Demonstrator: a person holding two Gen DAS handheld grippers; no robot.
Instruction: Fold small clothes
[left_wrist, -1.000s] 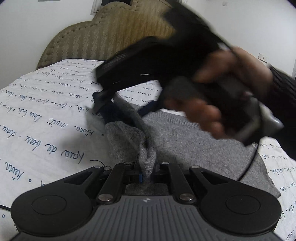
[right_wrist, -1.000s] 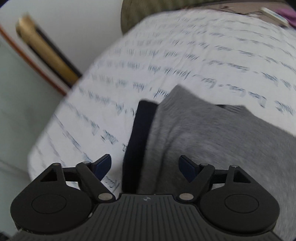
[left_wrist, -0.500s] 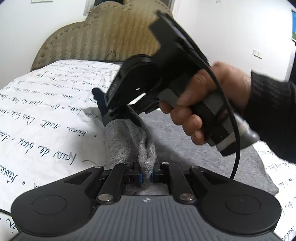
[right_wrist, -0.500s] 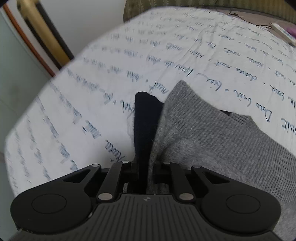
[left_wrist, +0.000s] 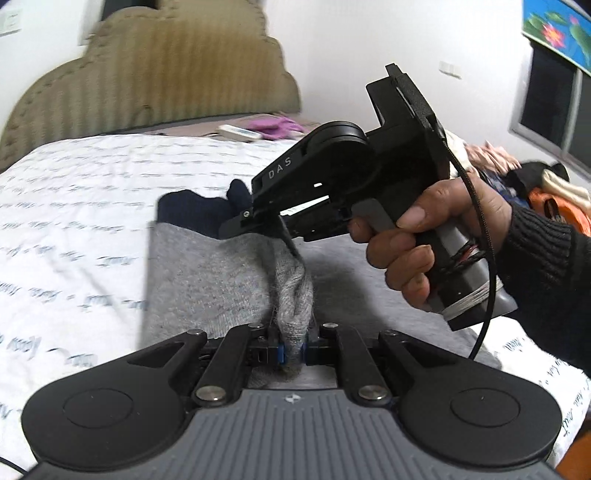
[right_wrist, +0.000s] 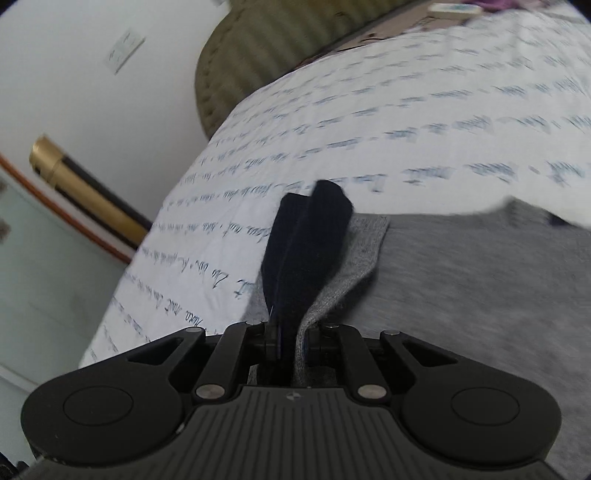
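A small grey knit garment (left_wrist: 207, 280) with a dark navy band (left_wrist: 192, 214) lies on the white bedsheet with blue script. My left gripper (left_wrist: 291, 350) is shut on a bunched grey fold of it. My right gripper (right_wrist: 291, 343) is shut on the navy band (right_wrist: 306, 243) and the grey edge (right_wrist: 354, 266), lifting them off the bed. In the left wrist view the right gripper (left_wrist: 258, 229) is held by a hand just above the garment, pinching its far edge.
The bedsheet (left_wrist: 74, 192) stretches to the left and back. A padded olive headboard (left_wrist: 147, 81) stands behind. A white remote and purple cloth (left_wrist: 273, 127) lie near it. A pile of clothes (left_wrist: 532, 184) is at right. The bed edge (right_wrist: 122, 280) drops off left.
My right gripper came down open over the navy band, shut on it and the grey edge, and lifted them. My left gripper stayed shut on the grey fold and rose a little.
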